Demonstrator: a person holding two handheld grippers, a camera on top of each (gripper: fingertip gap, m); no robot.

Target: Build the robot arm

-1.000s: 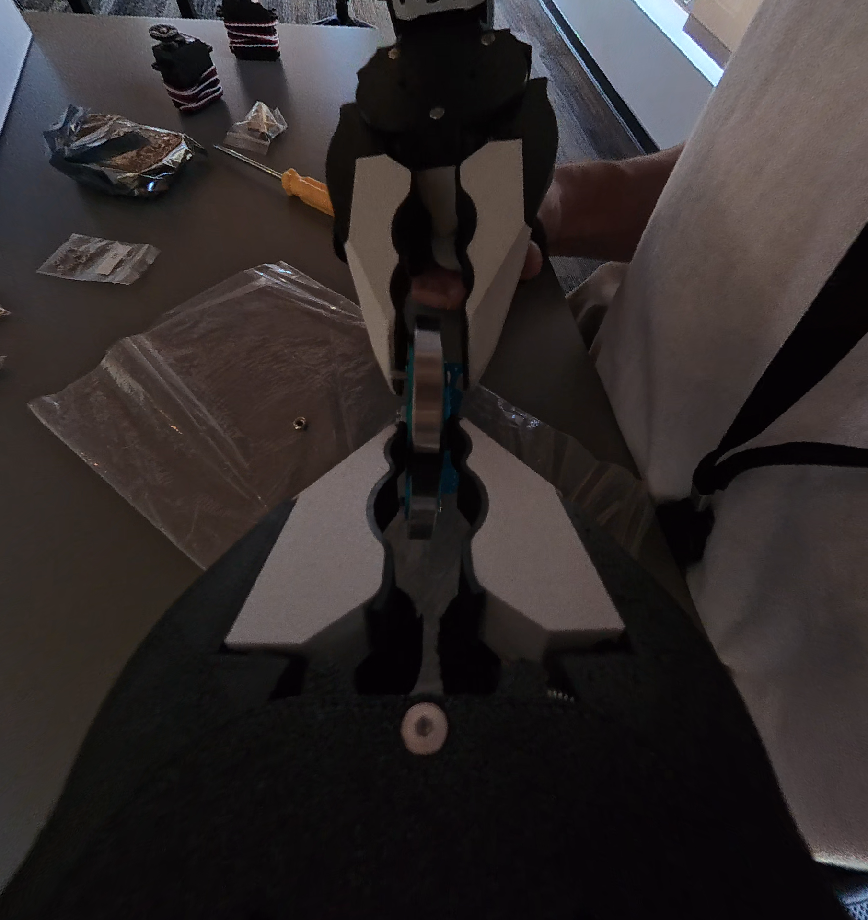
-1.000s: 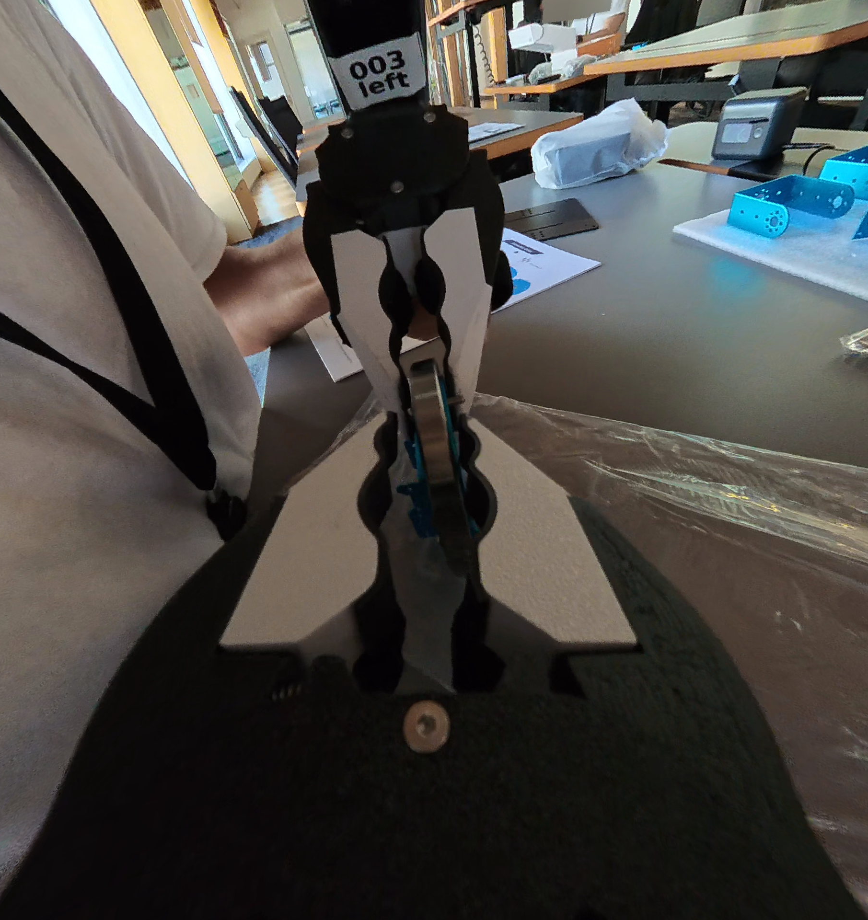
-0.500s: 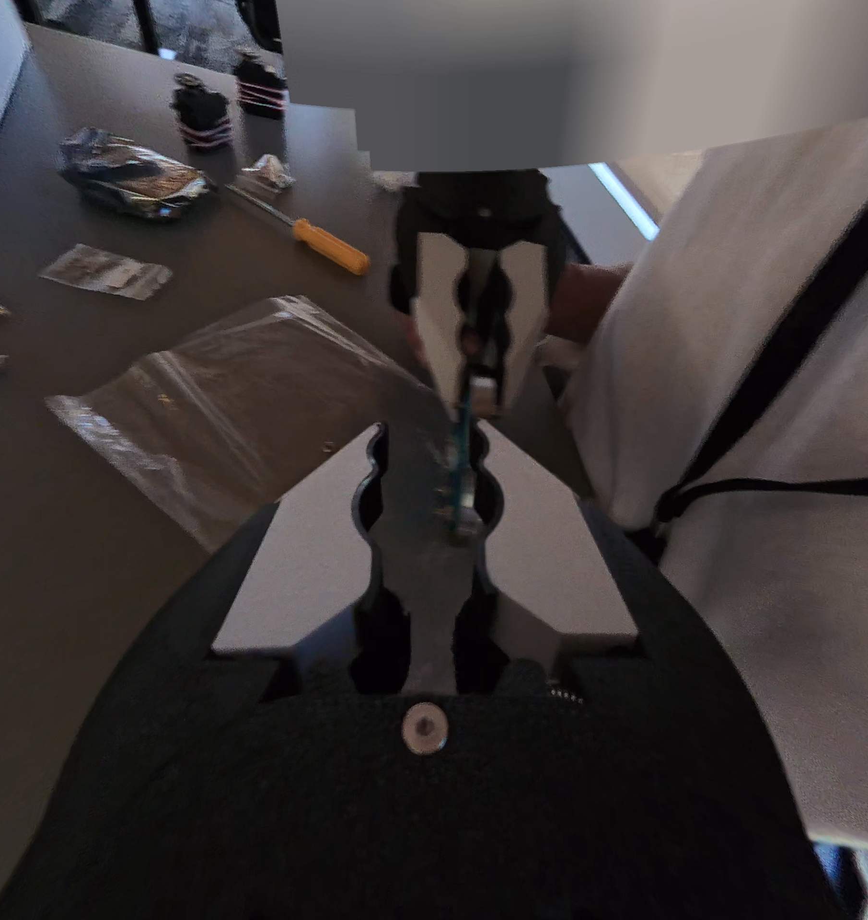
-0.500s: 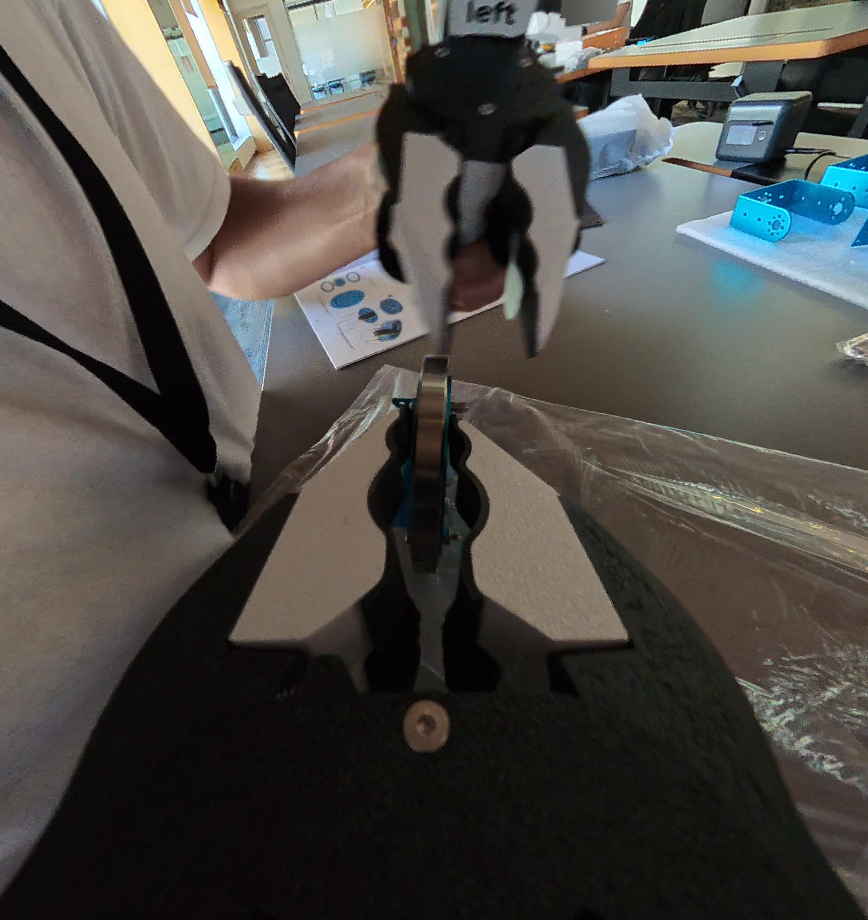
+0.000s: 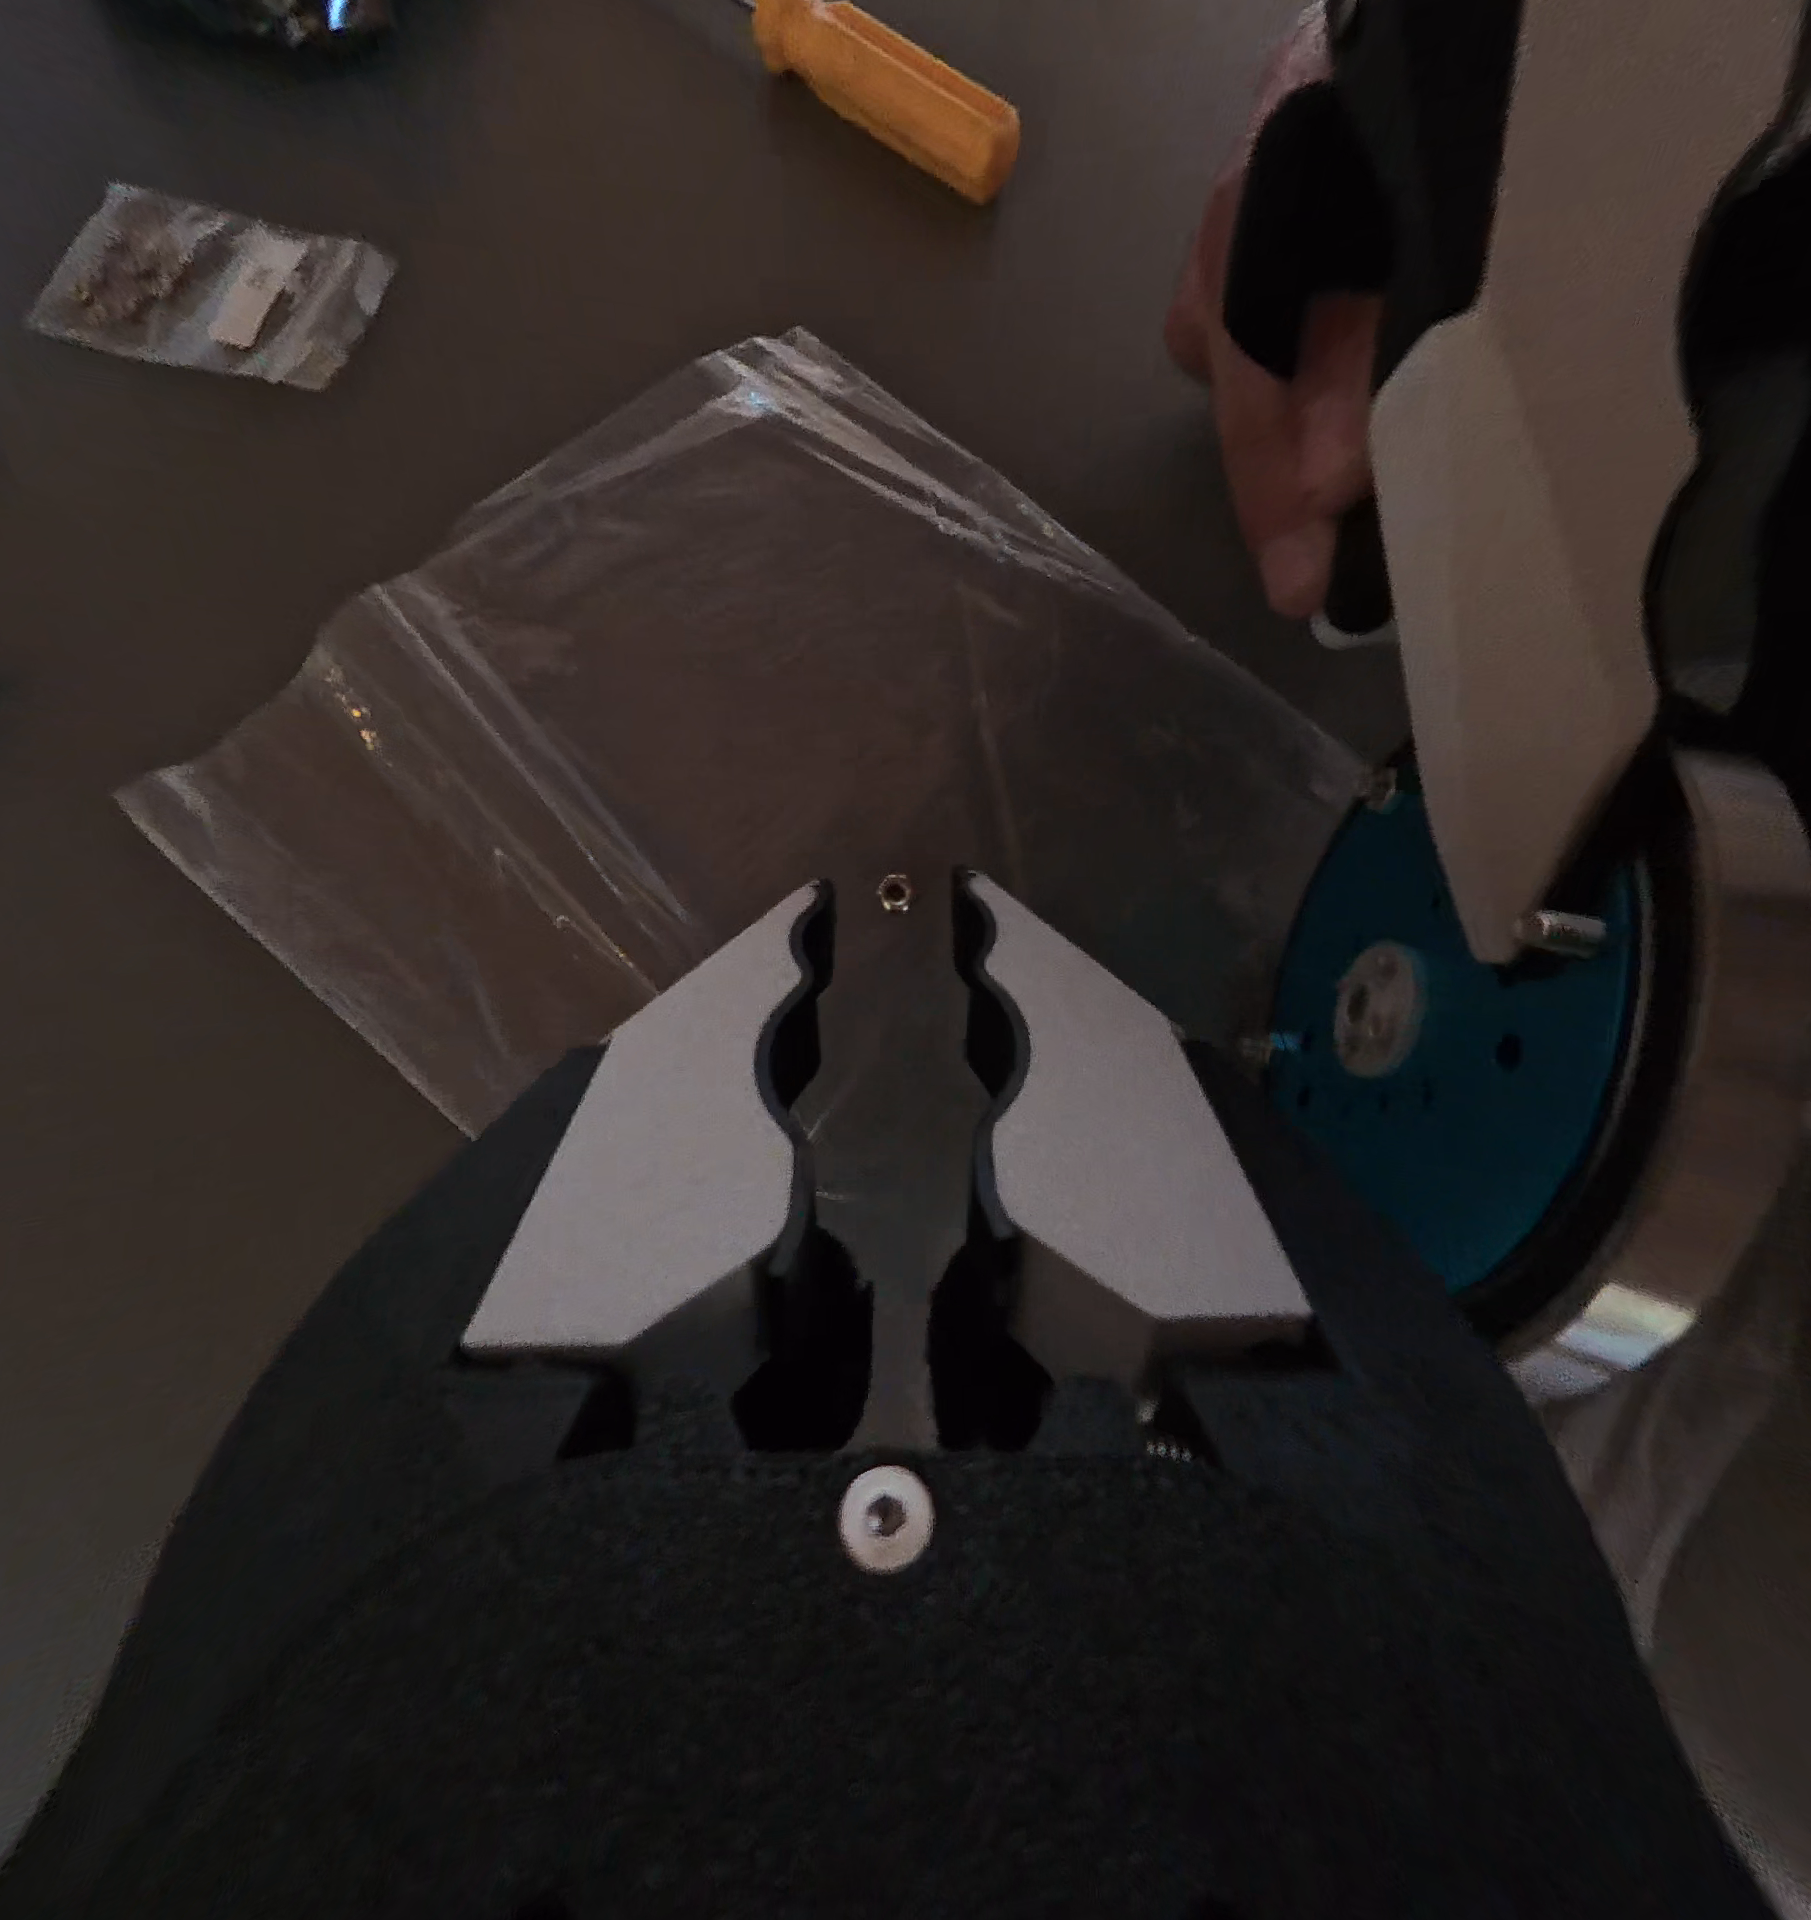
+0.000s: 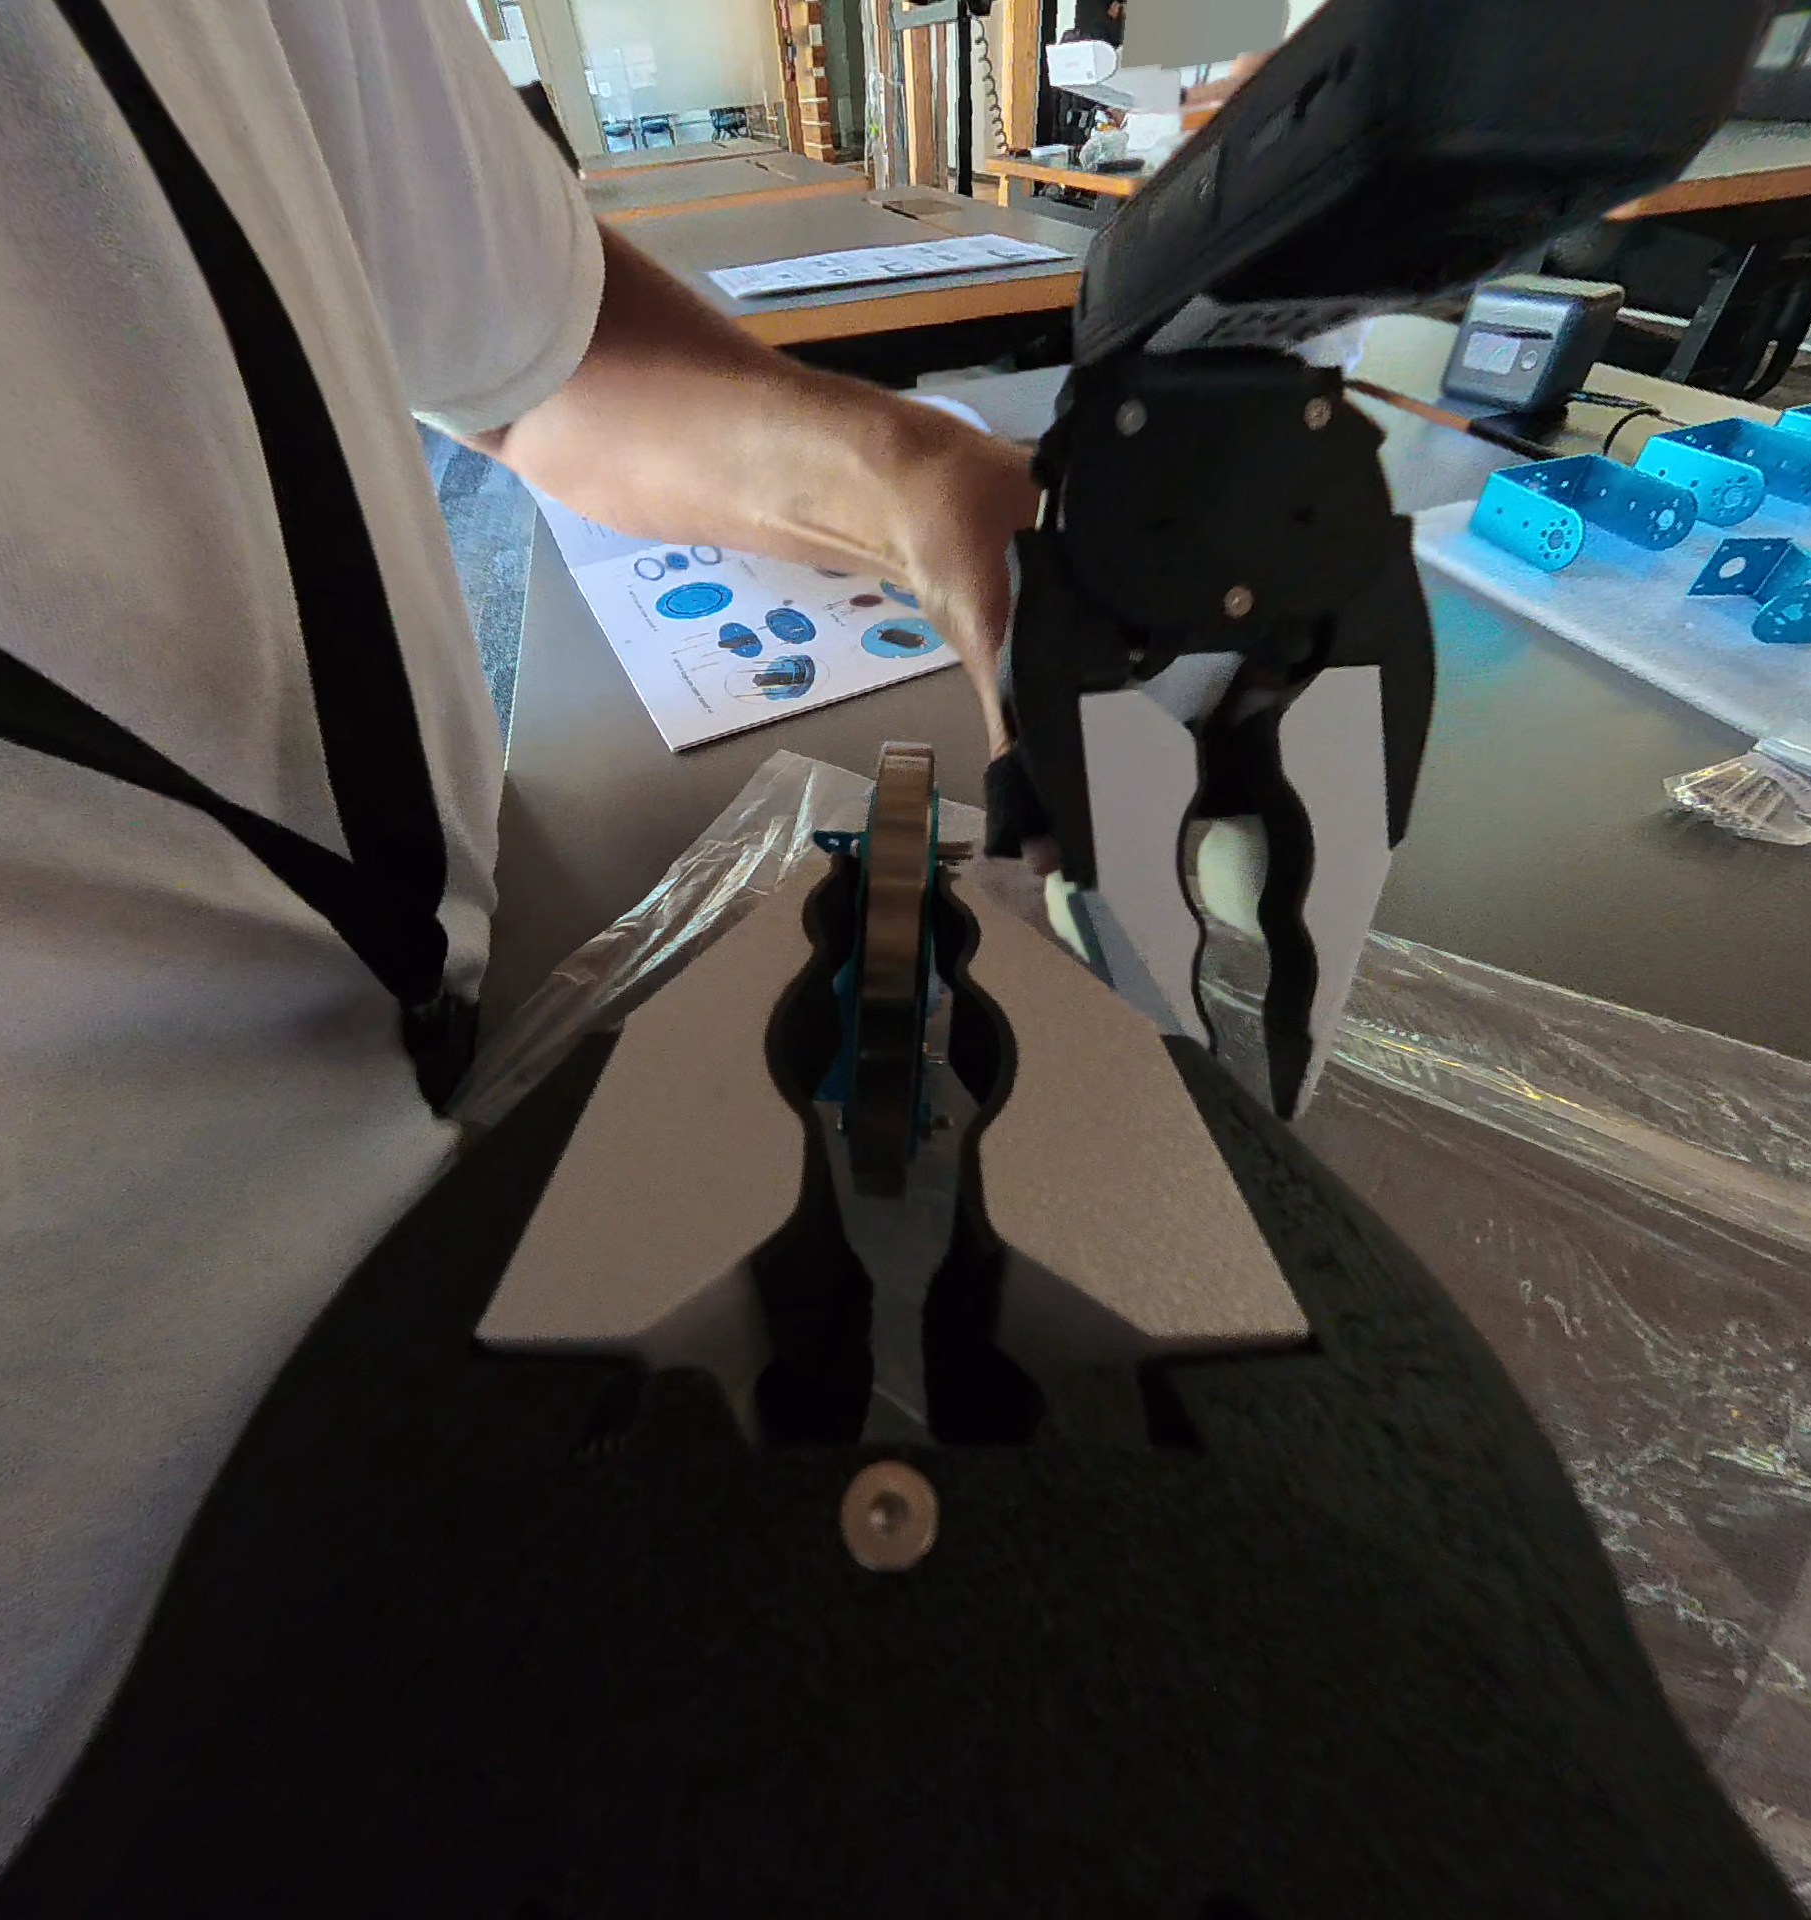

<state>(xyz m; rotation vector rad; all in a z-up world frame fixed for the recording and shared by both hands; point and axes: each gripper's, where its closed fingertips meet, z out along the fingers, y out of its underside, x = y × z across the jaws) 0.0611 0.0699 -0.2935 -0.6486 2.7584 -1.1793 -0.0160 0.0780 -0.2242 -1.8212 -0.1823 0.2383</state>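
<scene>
- Right tongs (image 6: 885, 997) clamped on a blue disc with a metal ring (image 6: 893, 935), held edge-on, upright; same disc at 3 o'clock in left wrist view (image 5: 1452, 1060).
- Left tongs (image 5: 890, 935) parted a little, empty, poised above a small nut (image 5: 892, 894) lying on a clear plastic bag (image 5: 610, 665).
- Bag flat on the dark table (image 5: 153, 1143).
- Orange-handled screwdriver (image 5: 885, 94) at 12 o'clock, small packet of hardware (image 5: 215, 286) at 10 o'clock.
- Blue brackets (image 6: 1670, 499) at 2 o'clock in right wrist view, well apart.

Left gripper (image 5: 890, 904) jaws parted above small nut (image 5: 892, 894) on plastic bag (image 5: 672, 665).
</scene>
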